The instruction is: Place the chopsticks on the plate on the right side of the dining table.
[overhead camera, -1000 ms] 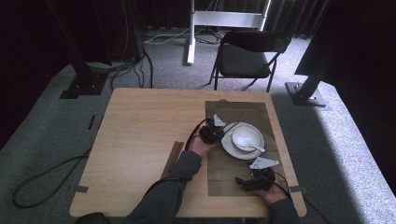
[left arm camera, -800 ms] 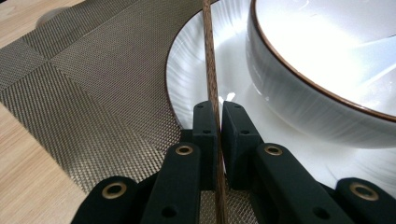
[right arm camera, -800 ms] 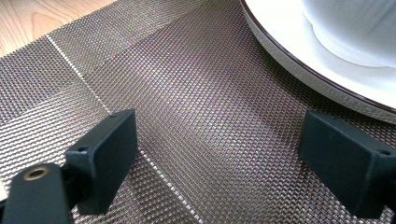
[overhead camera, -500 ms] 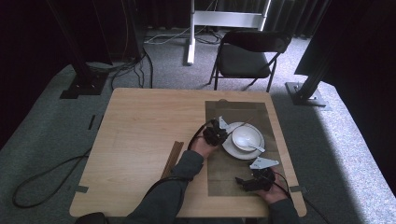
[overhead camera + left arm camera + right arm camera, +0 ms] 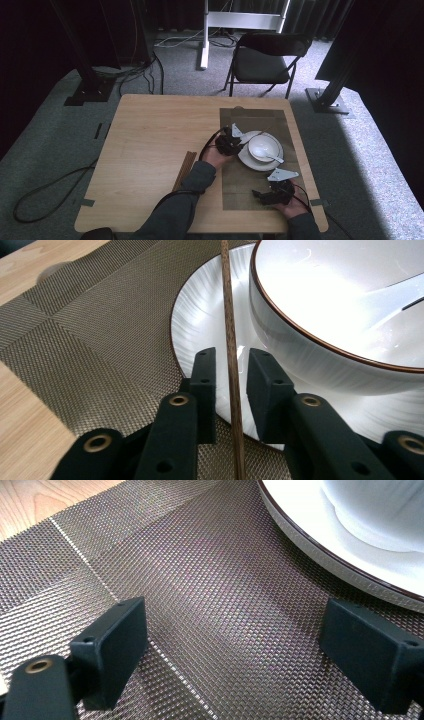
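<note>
We saw grey carpet [image 5: 150, 75], a black folding chair [image 5: 263, 62] beyond the wooden surface [image 5: 150, 150], dark curtains behind, and daylight falling at right.

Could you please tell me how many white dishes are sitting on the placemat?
2. A brown-rimmed plate lies on the woven placemat at the table's right side, and a bowl stands on that plate. Nothing suggests another dish is hidden.

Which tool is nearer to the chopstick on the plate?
Left. The left tool has the chopstick between its open jaws; the right tool rests lower on the mat.
</note>
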`<state>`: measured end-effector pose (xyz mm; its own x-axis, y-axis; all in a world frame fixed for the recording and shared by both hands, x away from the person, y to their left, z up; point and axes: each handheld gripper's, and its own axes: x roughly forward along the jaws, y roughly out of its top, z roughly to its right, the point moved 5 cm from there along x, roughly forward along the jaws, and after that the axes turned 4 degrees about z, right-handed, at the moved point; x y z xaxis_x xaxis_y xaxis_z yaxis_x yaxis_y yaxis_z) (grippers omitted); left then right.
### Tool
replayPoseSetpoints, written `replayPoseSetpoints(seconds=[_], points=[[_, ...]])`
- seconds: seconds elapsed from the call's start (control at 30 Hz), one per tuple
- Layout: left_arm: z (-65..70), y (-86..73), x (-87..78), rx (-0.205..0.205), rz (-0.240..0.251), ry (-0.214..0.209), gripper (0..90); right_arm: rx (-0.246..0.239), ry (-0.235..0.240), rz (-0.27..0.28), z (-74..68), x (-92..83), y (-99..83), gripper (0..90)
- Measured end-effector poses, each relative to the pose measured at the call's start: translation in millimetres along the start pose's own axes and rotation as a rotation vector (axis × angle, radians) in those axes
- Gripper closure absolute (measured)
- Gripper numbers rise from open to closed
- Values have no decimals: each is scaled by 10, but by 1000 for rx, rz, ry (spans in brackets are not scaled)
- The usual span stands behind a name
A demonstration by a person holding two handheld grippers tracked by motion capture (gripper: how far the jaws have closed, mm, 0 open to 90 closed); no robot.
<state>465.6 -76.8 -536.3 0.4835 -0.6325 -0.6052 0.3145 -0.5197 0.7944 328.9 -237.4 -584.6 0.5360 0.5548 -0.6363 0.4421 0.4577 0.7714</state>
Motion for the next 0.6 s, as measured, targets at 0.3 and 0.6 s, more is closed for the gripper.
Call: replayPoseSetpoints(seconds=[0.3,0.6], points=[[-121,27,-262,-11,19,15,647,2,0,0,-2,0,0,114],[-209,-16,-561,-10,29,41,607,1,0,0,-1,0,0,114]])
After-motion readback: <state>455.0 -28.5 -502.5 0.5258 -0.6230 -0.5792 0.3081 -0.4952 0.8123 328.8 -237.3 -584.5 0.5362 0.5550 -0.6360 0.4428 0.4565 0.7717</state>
